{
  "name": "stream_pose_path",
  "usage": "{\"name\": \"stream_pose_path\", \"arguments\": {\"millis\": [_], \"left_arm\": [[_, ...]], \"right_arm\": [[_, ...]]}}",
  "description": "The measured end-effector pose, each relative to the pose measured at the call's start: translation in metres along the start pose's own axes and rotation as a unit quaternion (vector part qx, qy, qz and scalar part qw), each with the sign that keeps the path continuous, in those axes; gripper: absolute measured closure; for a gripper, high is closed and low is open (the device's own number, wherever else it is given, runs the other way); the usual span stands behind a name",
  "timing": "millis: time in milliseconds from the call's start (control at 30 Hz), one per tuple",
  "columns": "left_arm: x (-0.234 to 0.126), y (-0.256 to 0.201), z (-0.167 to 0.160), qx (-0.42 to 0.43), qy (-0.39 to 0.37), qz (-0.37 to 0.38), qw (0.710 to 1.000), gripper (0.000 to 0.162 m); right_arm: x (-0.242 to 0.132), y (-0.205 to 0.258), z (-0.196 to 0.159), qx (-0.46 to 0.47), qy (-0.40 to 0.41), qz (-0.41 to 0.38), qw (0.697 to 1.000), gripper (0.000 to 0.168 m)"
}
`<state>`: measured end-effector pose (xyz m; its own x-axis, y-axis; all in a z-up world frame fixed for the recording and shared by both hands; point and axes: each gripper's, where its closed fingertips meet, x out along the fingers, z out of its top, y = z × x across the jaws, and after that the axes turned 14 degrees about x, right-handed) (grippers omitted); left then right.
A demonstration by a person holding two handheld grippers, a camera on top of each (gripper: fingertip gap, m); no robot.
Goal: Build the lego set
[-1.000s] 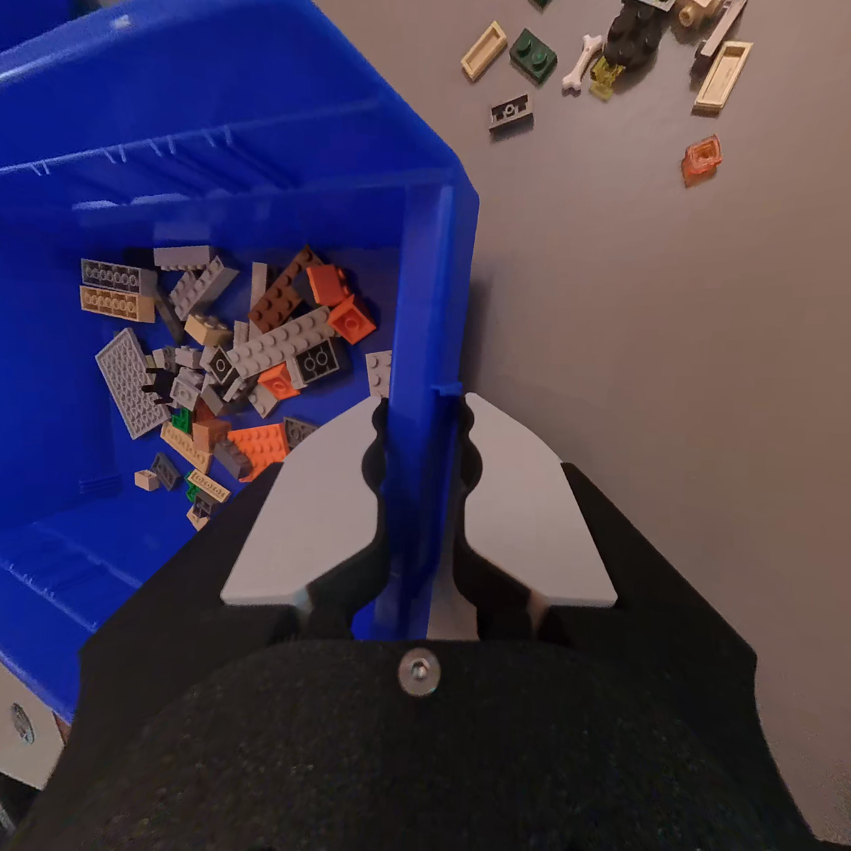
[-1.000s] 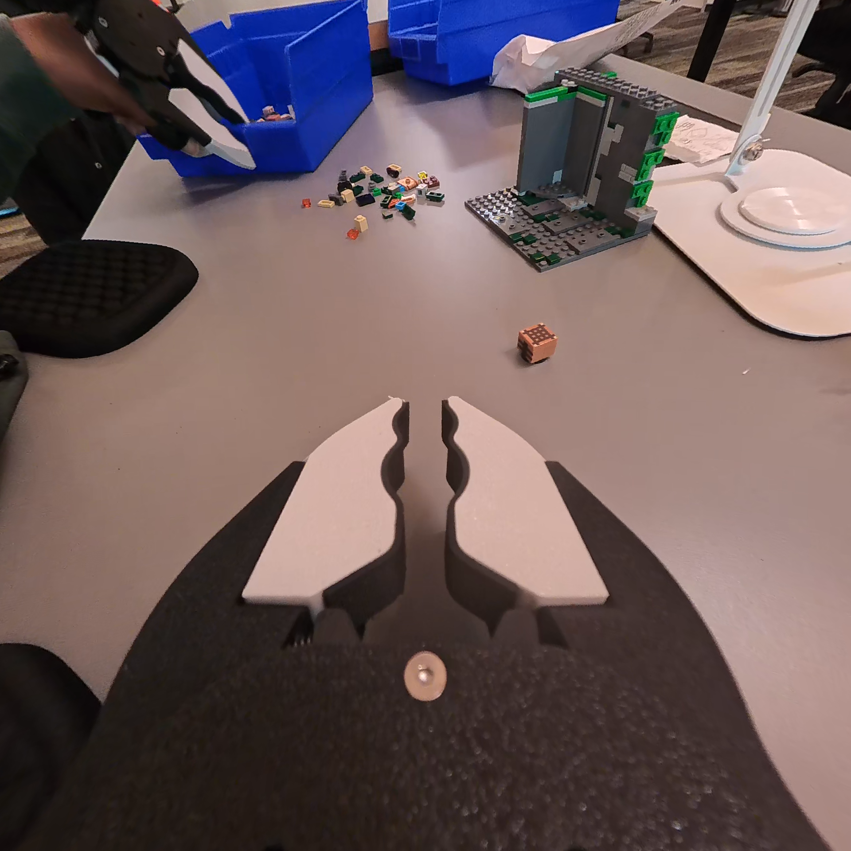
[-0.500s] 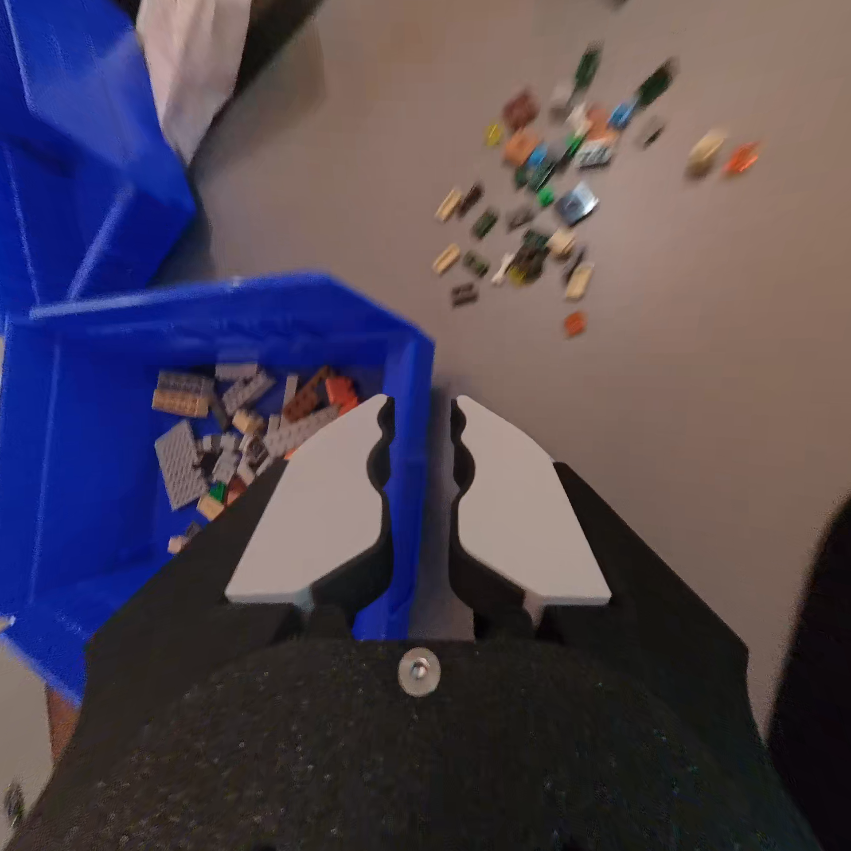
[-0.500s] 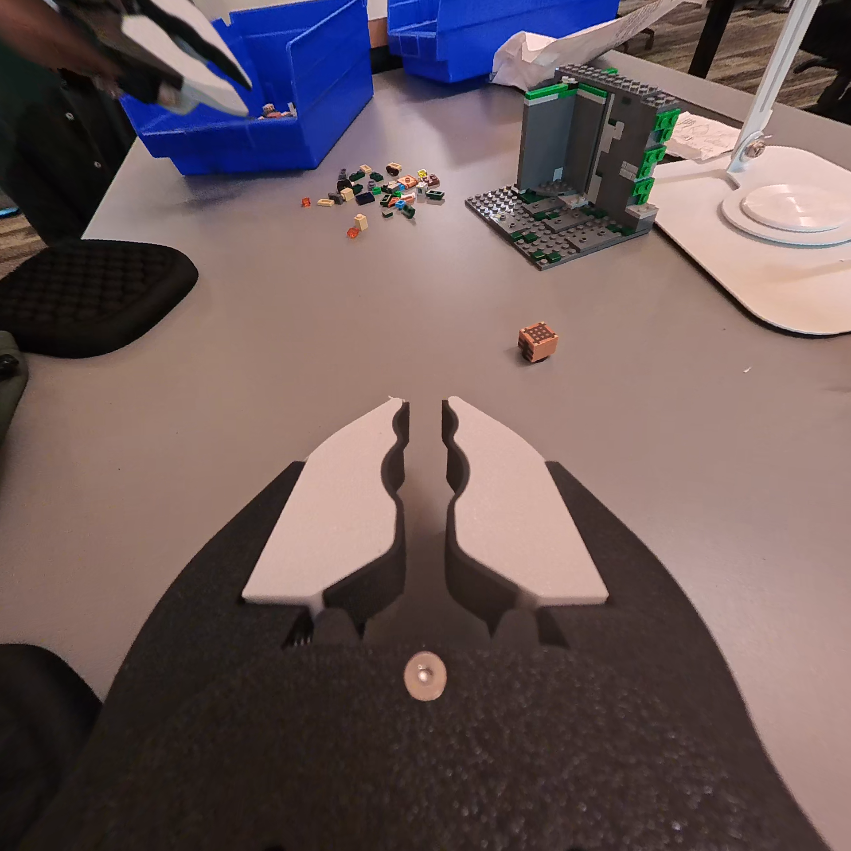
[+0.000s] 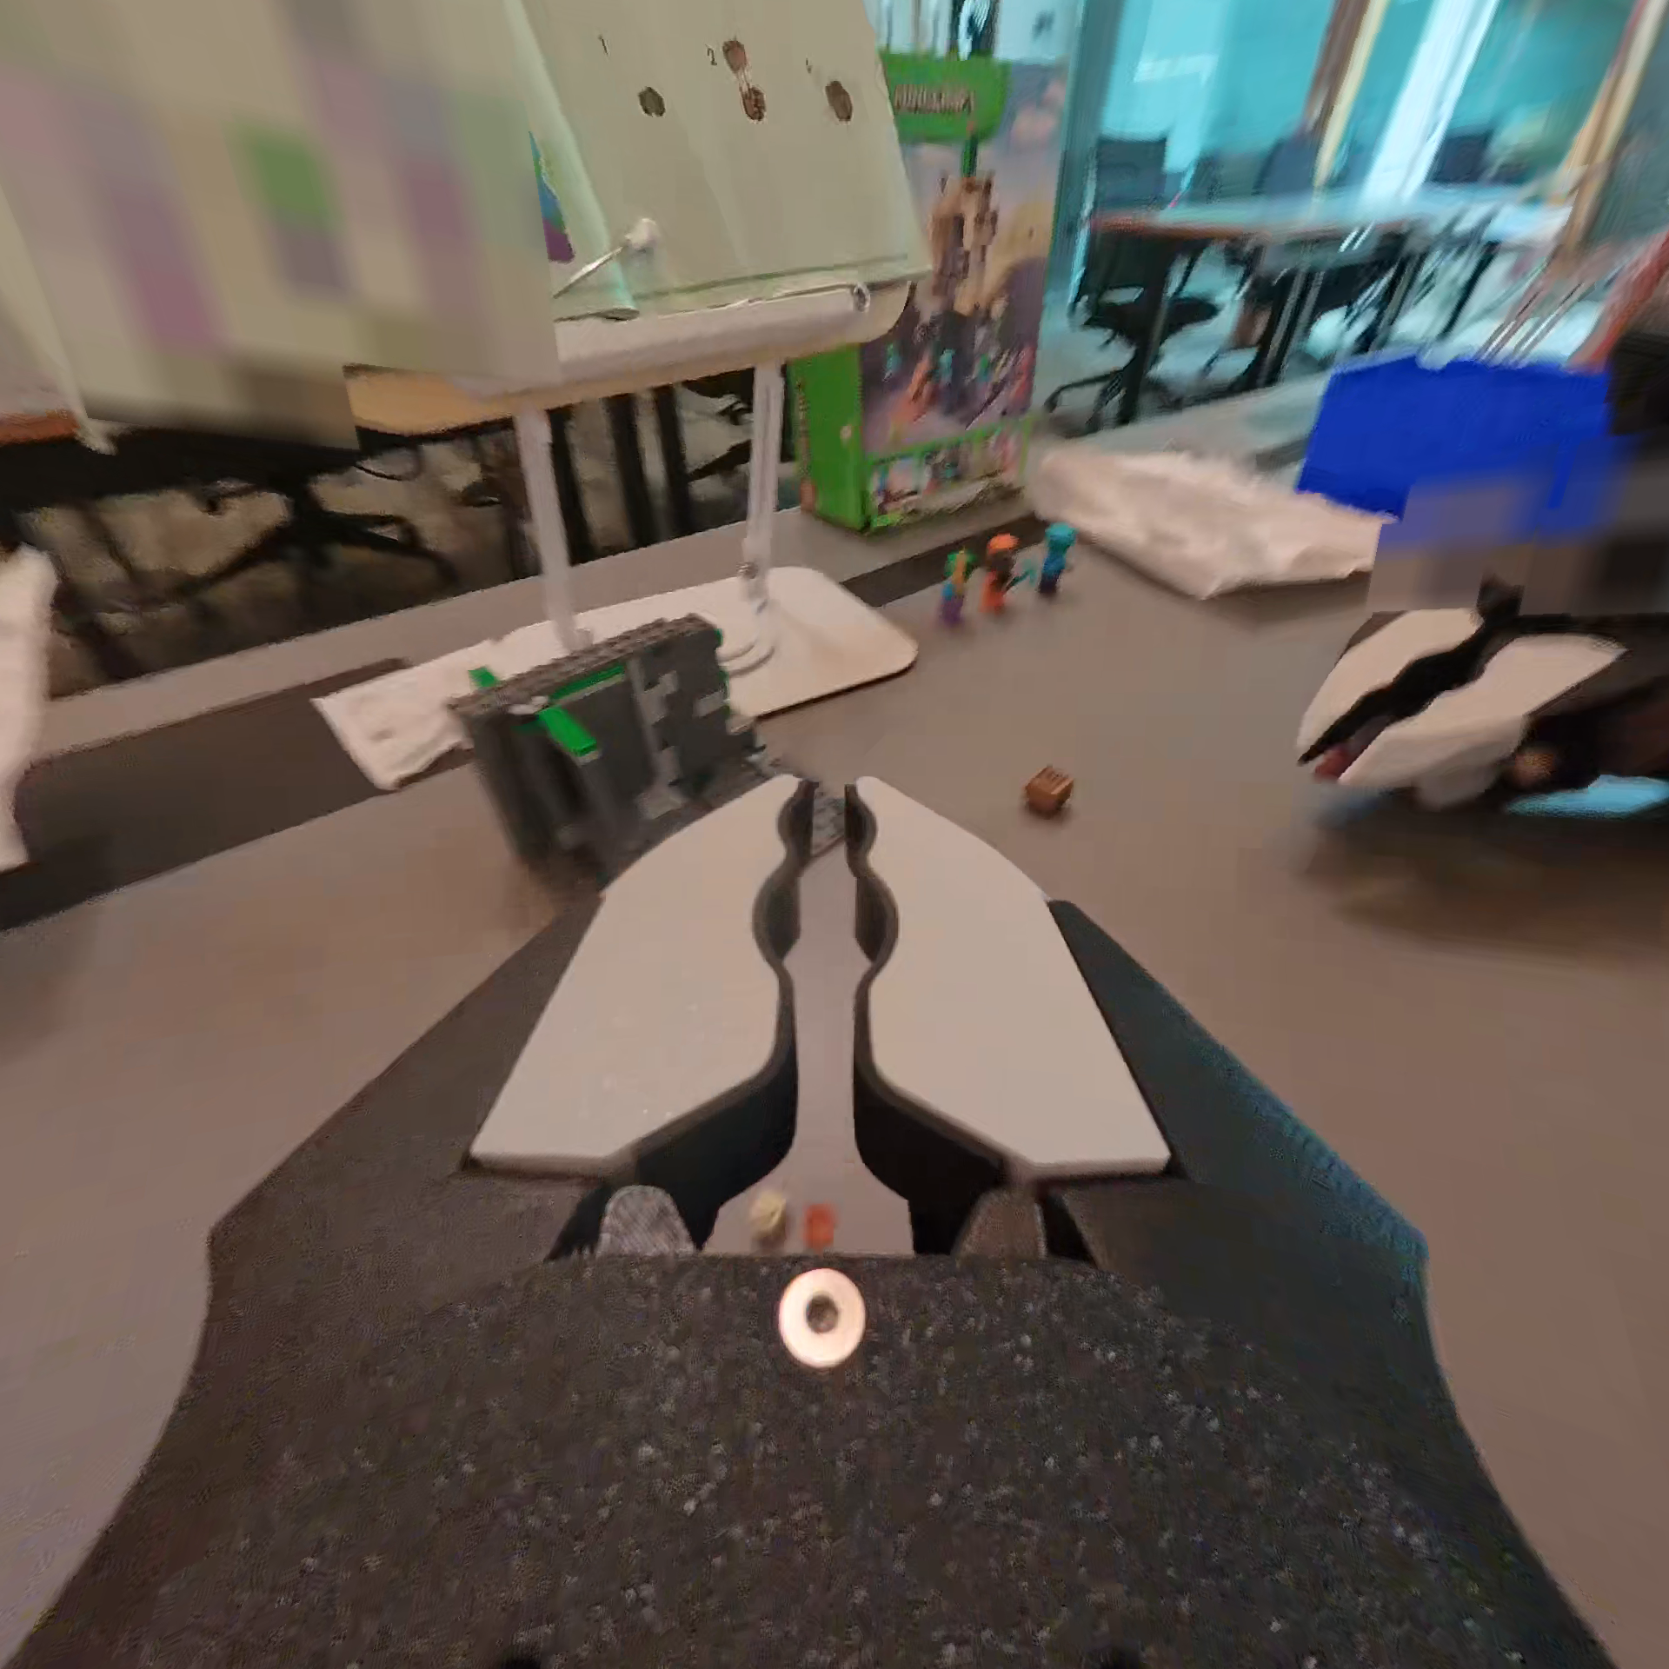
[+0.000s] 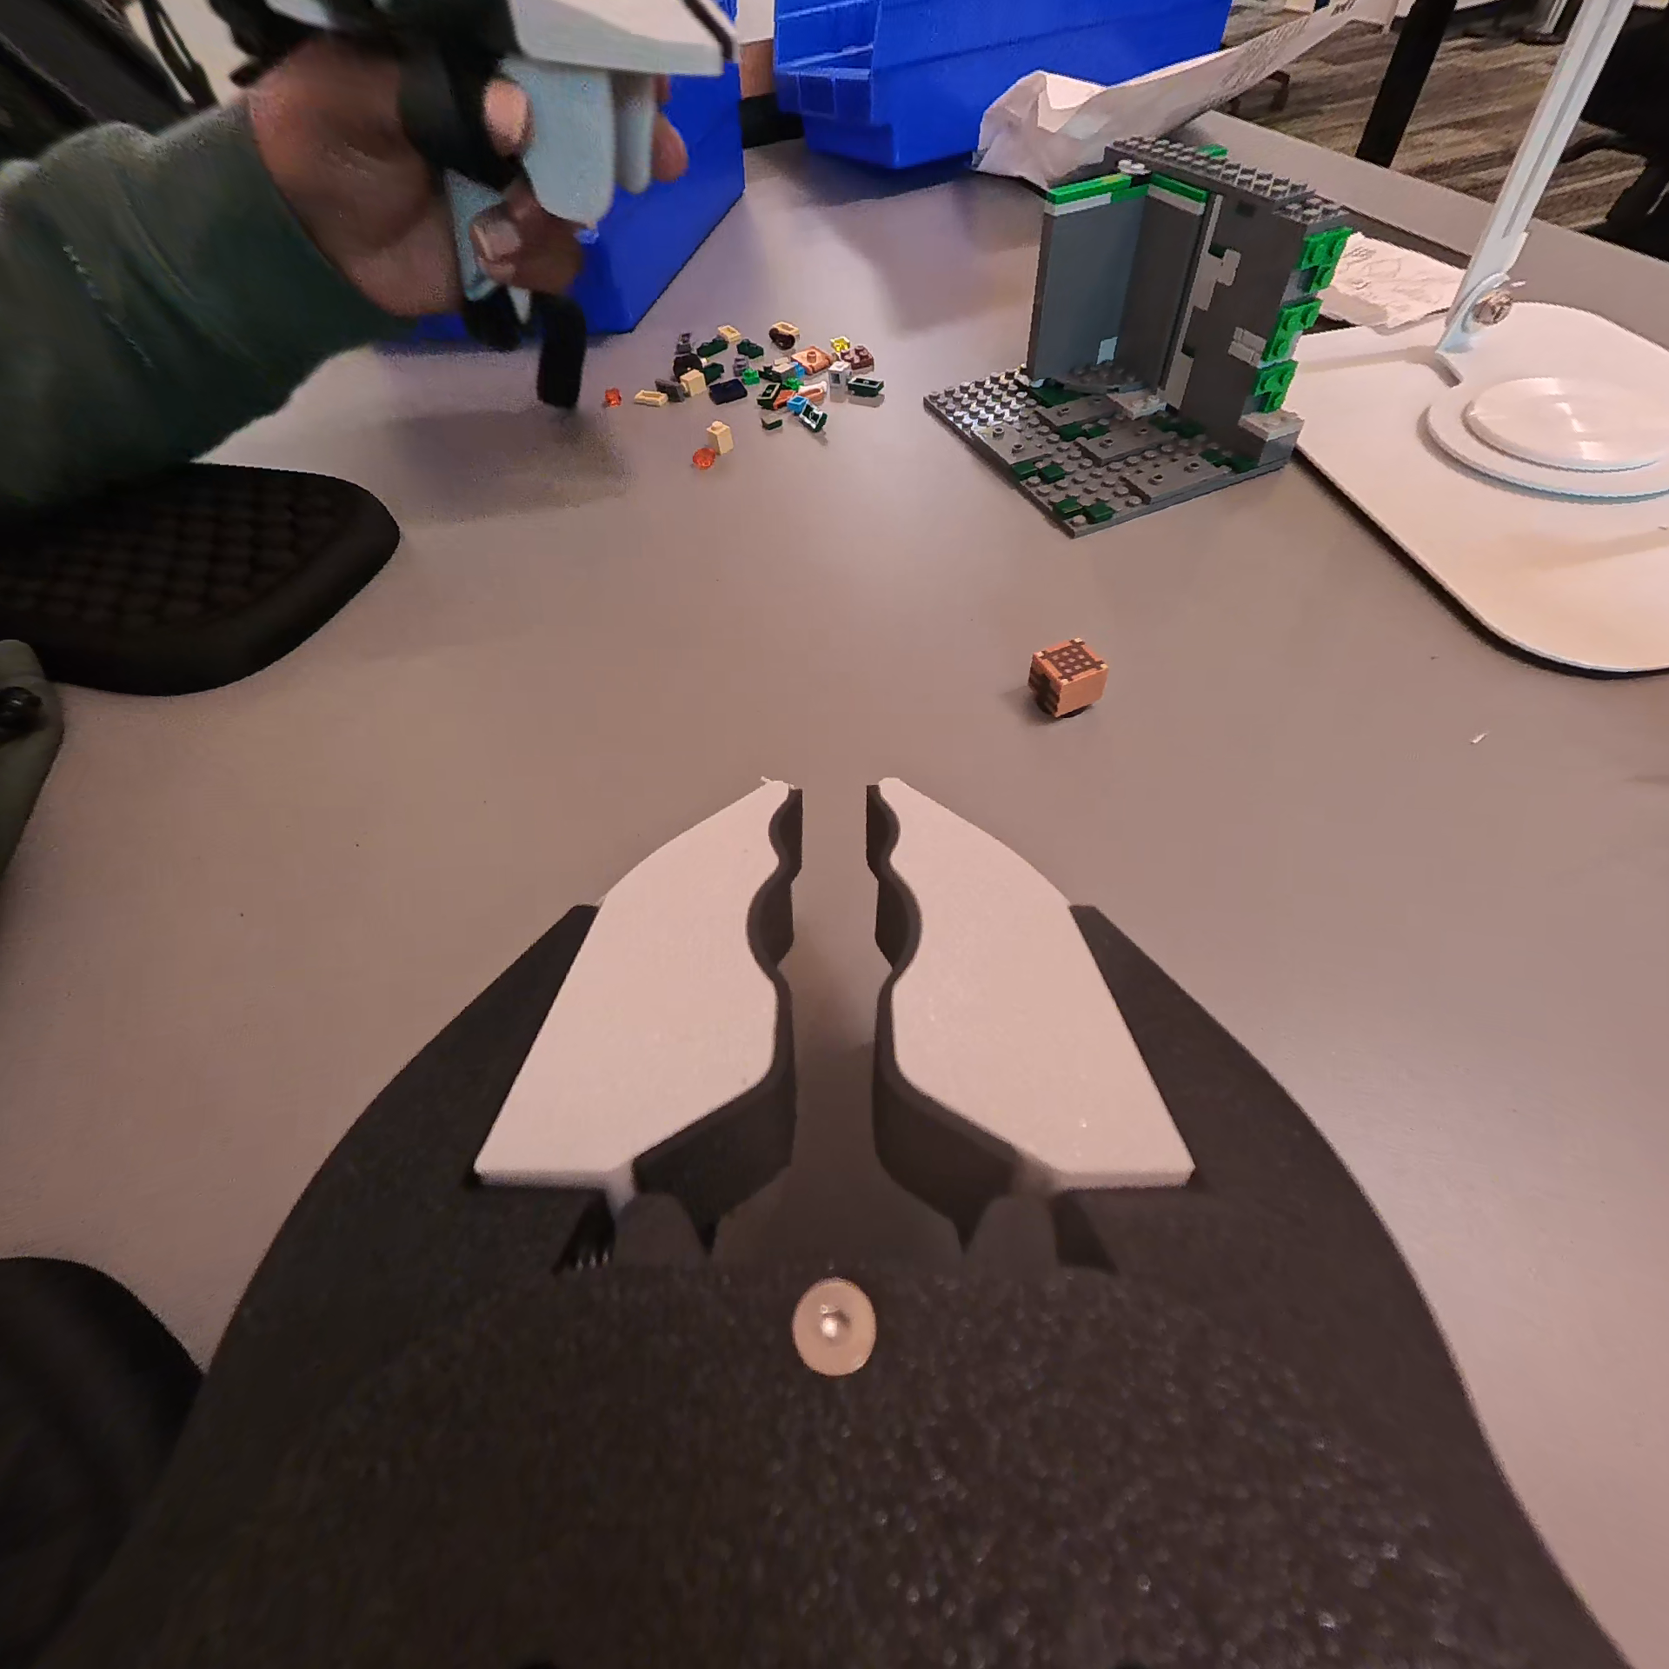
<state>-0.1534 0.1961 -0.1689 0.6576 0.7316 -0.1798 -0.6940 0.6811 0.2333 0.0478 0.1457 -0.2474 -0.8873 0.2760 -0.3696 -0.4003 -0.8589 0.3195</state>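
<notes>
A grey Lego wall build with green trim [image 6: 1165,343] stands on its studded plate at the back right; it also shows in the left wrist view [image 5: 614,750], just beyond my left gripper [image 5: 824,790]. The left gripper's jaws stand almost closed on nothing. It is held in the air at the top left of the right wrist view [image 6: 713,45]. My right gripper [image 6: 833,786] hangs low over the table, jaws almost closed and empty; it also shows in the left wrist view [image 5: 1310,759]. A small brown cube block [image 6: 1067,675] lies ahead of it. Several loose pieces [image 6: 768,379] lie by the blue bin [image 6: 668,208].
A white stand base [image 6: 1535,506] holds an instruction booklet [image 5: 722,181] at the right. A black pad [image 6: 181,569] lies at the left. Another blue bin [image 6: 948,72], a white bag [image 5: 1201,524], three minifigures [image 5: 998,578] and the set's box [image 5: 948,361] are at the back. The left gripper is farther from the small brown cube block [image 6: 1067,675], some 20 centimeters, than the right, some 9 centimeters.
My left gripper let go of the blue bin's wall, rose and swung round to face the grey build, and its jaws narrowed. The right gripper has not moved.
</notes>
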Motion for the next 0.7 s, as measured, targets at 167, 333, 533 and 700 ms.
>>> {"name": "stream_pose_path", "arguments": {"millis": [167, 333, 533, 700], "left_arm": [[0.036, 0.008, 0.015, -0.009, -0.058, -0.003, 0.998, 0.162], [0.073, 0.003, 0.044, -0.002, -0.088, -0.063, 0.994, 0.157], [0.111, 0.03, 0.043, -0.06, -0.049, -0.051, 0.996, 0.112], [0.114, 0.048, 0.043, -0.015, -0.063, -0.013, 0.998, 0.118]], "right_arm": [[0.0, 0.002, 0.004, 0.001, -0.012, 0.005, 1.0, 0.155], [0.001, -0.003, 0.013, 0.012, -0.031, 0.001, 0.999, 0.155], [0.002, -0.004, 0.016, 0.012, -0.04, -0.007, 0.999, 0.155], [0.005, -0.004, 0.017, 0.014, -0.04, -0.008, 0.999, 0.156]]}}
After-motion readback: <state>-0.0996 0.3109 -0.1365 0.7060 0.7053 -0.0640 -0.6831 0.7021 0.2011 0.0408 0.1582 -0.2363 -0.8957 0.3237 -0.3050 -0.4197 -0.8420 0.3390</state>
